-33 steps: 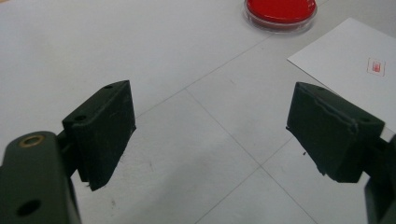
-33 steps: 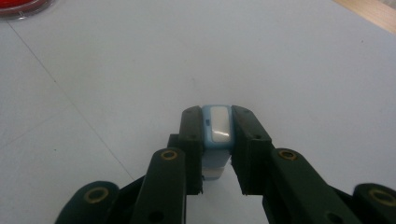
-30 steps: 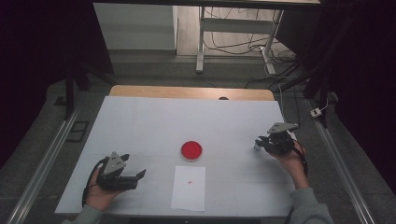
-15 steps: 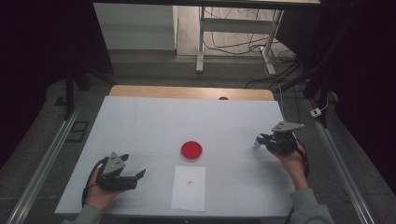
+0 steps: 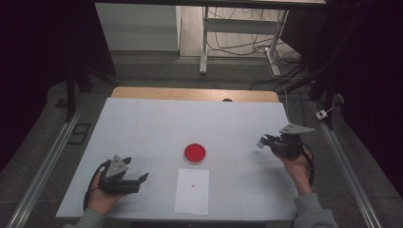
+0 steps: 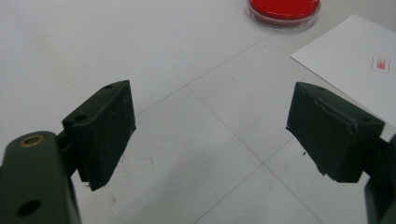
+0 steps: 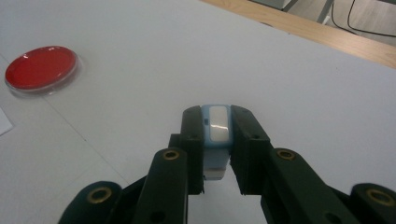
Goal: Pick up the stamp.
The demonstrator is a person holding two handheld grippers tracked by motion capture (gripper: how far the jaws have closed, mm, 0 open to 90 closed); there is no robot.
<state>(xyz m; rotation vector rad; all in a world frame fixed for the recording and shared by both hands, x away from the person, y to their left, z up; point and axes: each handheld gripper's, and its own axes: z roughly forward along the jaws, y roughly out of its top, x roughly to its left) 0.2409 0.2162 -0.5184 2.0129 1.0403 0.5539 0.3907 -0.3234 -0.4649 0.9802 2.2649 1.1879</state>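
We hold a small light-blue stamp pinched between the jaws of our right gripper, which press flat on its two sides; its pale end face points away from the gripper's camera. From the things laid out, we judge the work to be stamping: a red ink pad in a clear round dish sits at the middle of the white table, and a white sheet of paper lies just in front of it, already bearing a small red mark. The step in hand looks like the carry of the stamp, which hangs in the air over the table's right part, well apart from both pad and paper.

The next move, as we read it, calls for bringing the stamp across to the ink pad, turning its face down and pressing it squarely, or going straight to the paper if the face is already inked, which we cannot tell.

In the high view our right gripper is raised on a bent wrist, pointing left toward the pad. Our left gripper rests low near the table's front left, jaws spread wide and empty, aimed toward the paper's near edge, ready to steady the sheet.
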